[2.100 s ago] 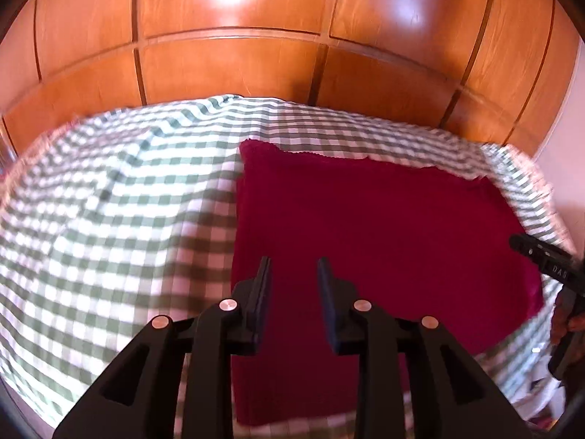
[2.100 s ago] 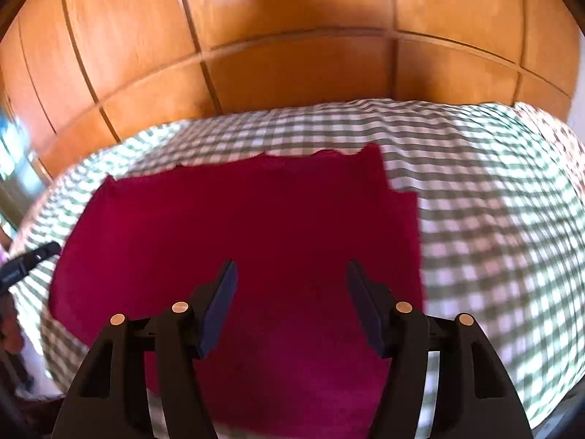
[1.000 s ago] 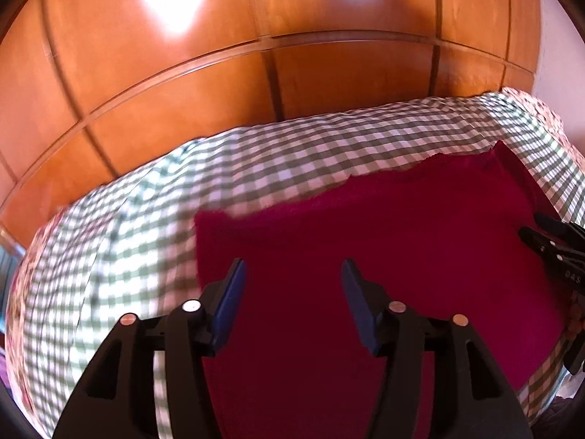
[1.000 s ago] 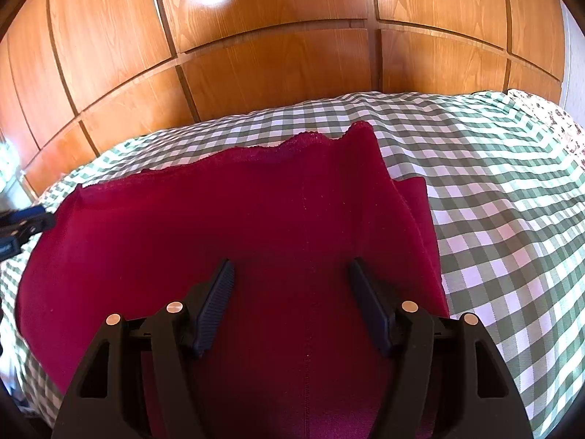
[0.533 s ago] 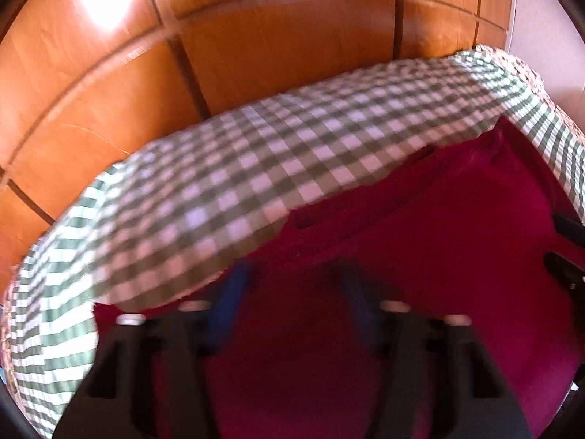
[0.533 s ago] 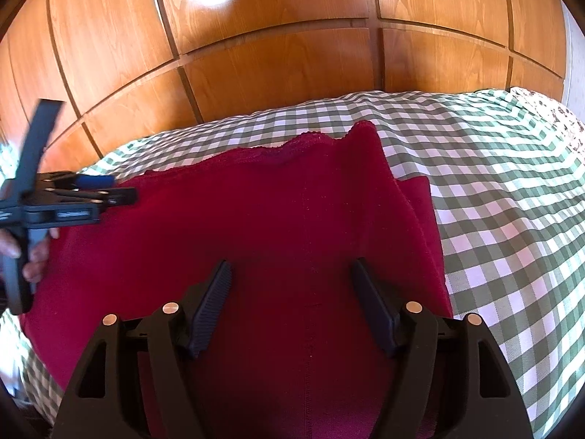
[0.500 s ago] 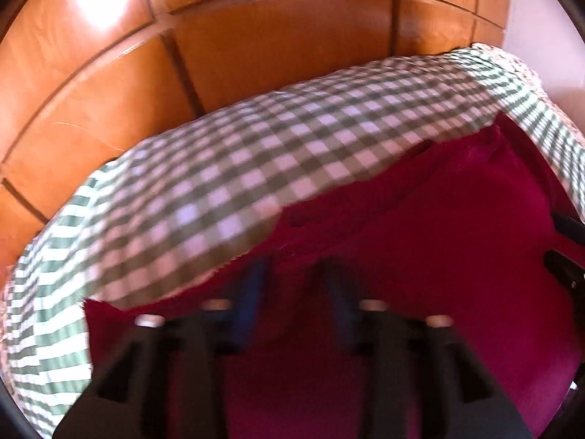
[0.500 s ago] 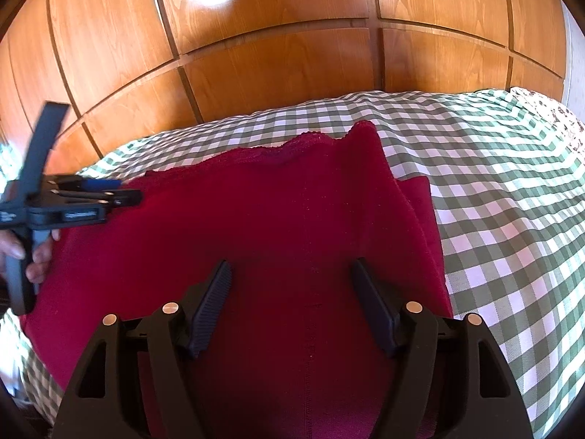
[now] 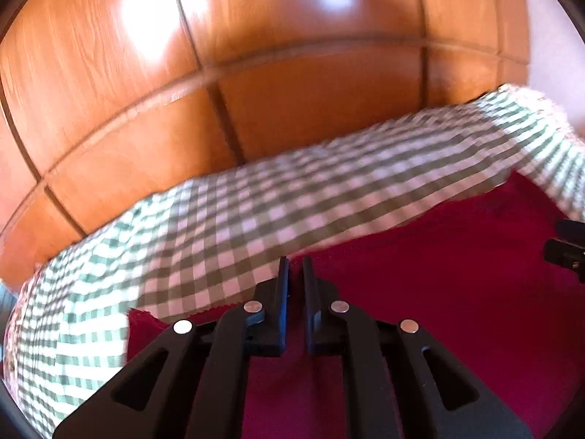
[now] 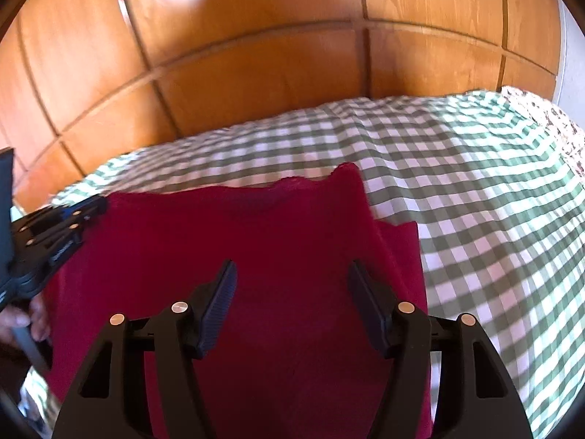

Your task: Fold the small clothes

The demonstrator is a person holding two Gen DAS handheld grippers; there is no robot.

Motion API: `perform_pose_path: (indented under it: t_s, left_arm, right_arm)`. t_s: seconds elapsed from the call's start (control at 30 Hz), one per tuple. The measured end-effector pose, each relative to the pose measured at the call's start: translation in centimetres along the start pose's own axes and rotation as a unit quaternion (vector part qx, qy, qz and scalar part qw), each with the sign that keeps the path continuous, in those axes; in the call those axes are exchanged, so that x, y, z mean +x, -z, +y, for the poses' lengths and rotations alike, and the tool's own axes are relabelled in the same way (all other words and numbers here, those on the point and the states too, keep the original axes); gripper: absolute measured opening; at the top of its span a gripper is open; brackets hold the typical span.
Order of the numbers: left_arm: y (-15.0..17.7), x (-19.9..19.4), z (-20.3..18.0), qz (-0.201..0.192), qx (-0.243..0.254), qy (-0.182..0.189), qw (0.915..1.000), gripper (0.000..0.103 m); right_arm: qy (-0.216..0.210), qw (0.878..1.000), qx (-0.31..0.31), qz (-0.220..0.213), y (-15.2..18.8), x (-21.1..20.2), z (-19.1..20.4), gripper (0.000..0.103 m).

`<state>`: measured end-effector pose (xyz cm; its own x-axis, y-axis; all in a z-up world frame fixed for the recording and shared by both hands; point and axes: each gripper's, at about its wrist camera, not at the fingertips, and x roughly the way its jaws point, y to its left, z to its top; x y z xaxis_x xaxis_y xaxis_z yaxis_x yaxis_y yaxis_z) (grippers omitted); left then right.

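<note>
A dark red cloth (image 9: 438, 292) (image 10: 256, 241) lies spread on a green-and-white checked bedsheet (image 9: 256, 219) (image 10: 475, 183), with a second layer showing along its right side. My left gripper (image 9: 295, 269) is shut on the cloth's far edge near its left corner. The right wrist view shows the left gripper (image 10: 69, 216) at that corner. My right gripper (image 10: 290, 274) hovers over the cloth's right part. Its jaws stand wide and are closing, the cloth lies below them, and the pads press on nothing. At the right rim of the left wrist view is the right gripper (image 9: 559, 243).
A glossy wooden panelled wall (image 9: 292, 73) (image 10: 256, 55) rises right behind the bed. A hand (image 10: 36, 318) holds the left gripper's handle at the left rim. Floral fabric (image 10: 548, 117) shows at the bed's far right corner.
The left gripper moved forward to the cloth's far edge and its jaws closed there. It came into the right wrist view at the left. The right gripper shifted slightly over the cloth.
</note>
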<state>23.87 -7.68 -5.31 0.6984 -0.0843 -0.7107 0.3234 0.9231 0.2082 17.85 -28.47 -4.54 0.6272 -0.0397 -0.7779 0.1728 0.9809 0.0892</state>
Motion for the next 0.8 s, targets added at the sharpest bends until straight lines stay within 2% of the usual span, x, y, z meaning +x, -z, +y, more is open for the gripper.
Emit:
perform_pose_path:
  t_s: [0.07, 0.13, 0.2, 0.27, 0.33, 0.37, 0.47, 0.63, 0.8]
  left_arm:
    - [1.0, 2.5, -0.2, 0.039, -0.003, 0.0, 0.9992, 0.007]
    - [0.8, 2.3, -0.7, 0.032, 0.01, -0.016, 0.9993, 0.008]
    - [0.9, 2.1, -0.5, 0.033, 0.006, -0.013, 0.9994, 0.01]
    - [0.8, 1.2, 1.0, 0.036, -0.034, 0.002, 0.9988, 0.026]
    - [1.3, -0.2, 2.9, 0.034, -0.081, 0.02, 0.9959, 0.035]
    - [1.6, -0.8, 3.5, 0.033, -0.093, 0.022, 0.9949, 0.038]
    - [4.0, -3.7, 6.6, 0.02, -0.14, -0.006, 0.99, 0.037]
    - [10.0, -7.6, 13.2, 0.022, -0.246, 0.012, 0.9689, 0.038]
    - [15.8, -10.4, 15.8, 0.033, -0.315, 0.115, 0.9416, 0.038]
  right_arm:
    - [0.009, 1.0, -0.002, 0.008, 0.4, 1.8, -0.2, 0.064]
    - [0.021, 1.0, -0.021, -0.012, 1.0, 2.1, 0.2, 0.064]
    - [0.017, 1.0, -0.018, -0.013, 1.1, 2.1, 0.0, 0.064]
    - [0.008, 1.0, -0.015, -0.016, 1.4, 2.0, -0.3, 0.065]
    - [0.002, 1.0, -0.015, -0.019, 1.4, 2.1, -0.4, 0.065]
    - [-0.001, 1.0, -0.013, -0.02, 1.4, 2.1, -0.6, 0.065]
    - [0.001, 1.0, -0.015, -0.024, 1.4, 2.0, -0.5, 0.065]
    - [0.002, 1.0, -0.016, -0.026, 1.4, 2.0, -0.4, 0.065]
    - [0.006, 0.999, -0.018, -0.027, 1.4, 1.9, -0.2, 0.065]
